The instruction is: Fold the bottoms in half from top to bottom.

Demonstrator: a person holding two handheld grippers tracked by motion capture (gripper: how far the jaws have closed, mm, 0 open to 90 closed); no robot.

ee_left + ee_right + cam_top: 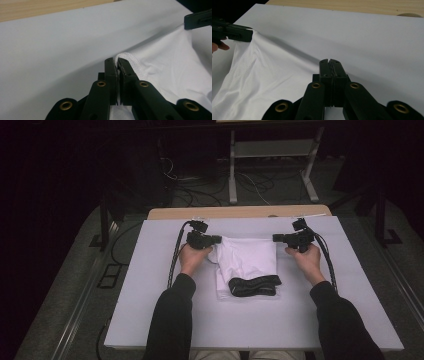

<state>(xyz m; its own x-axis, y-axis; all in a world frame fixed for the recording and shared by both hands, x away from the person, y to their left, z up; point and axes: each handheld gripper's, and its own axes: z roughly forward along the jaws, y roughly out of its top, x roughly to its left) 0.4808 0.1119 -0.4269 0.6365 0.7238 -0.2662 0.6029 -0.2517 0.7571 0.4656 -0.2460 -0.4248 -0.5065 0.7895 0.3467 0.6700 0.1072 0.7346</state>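
Between clamped jaws — white garment (248, 255)

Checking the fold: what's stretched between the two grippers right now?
A white garment spans from the left gripper to the right gripper in the high view, its black waistband nearer the person.

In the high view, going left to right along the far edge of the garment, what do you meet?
Left hand → left gripper, shut on the white garment's corner → white garment → right gripper, shut at its other corner → right hand.
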